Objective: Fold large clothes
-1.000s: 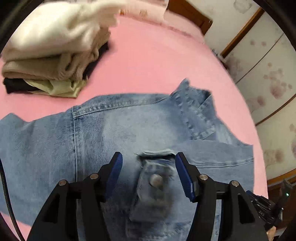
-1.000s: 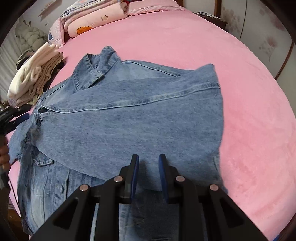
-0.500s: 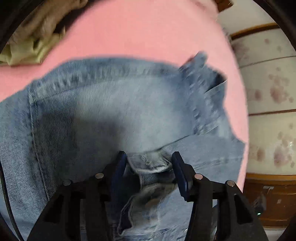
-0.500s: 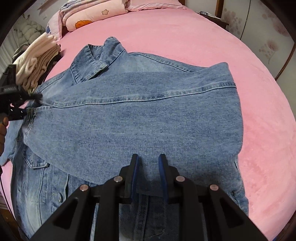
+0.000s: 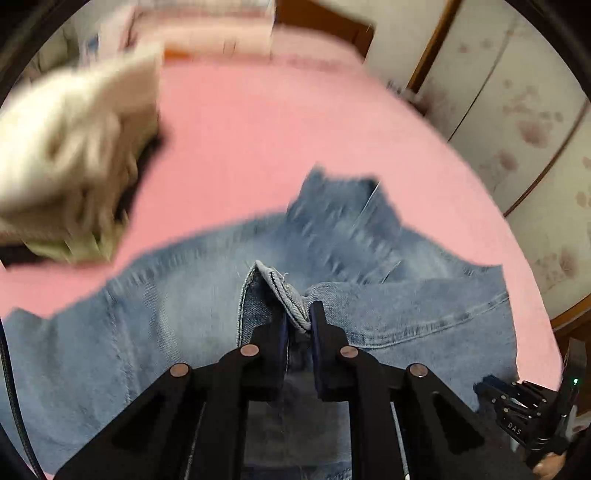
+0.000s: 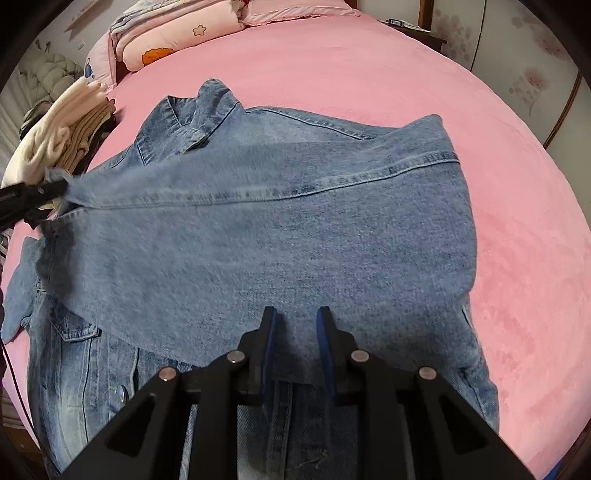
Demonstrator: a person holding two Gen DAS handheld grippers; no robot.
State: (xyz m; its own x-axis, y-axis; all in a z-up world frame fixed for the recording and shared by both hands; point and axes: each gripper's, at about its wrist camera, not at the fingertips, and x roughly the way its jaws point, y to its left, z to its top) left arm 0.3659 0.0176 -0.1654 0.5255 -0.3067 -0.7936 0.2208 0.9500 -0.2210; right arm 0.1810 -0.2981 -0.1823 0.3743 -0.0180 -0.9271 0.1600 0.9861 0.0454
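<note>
Bottom centre of the left wrist view: left gripper was clamped on a bunched sleeve cuff, denim pinched tight between the pads. That frame was motion-blurred. In the right wrist view the same gripper showed at the left edge, holding the sleeve end raised off the jacket.

Bottom centre of the right wrist view: right gripper sat over the sleeve's lower edge with a narrow gap between the fingers. Denim ran across that gap, but I couldn't tell whether the pads were actually gripping it or just resting on it.

Jacket lay spread on the pink bed, filling the middle of both views. Sleeve was folded diagonally across the body, chest pocket visible lower left, collar pointing toward the top of the frame.

Beyond it, upper left: stack of folded clothes near the bed edge, apart from the jacket. Farthest, top: pink bedding bundled at the head of the bed.
</note>
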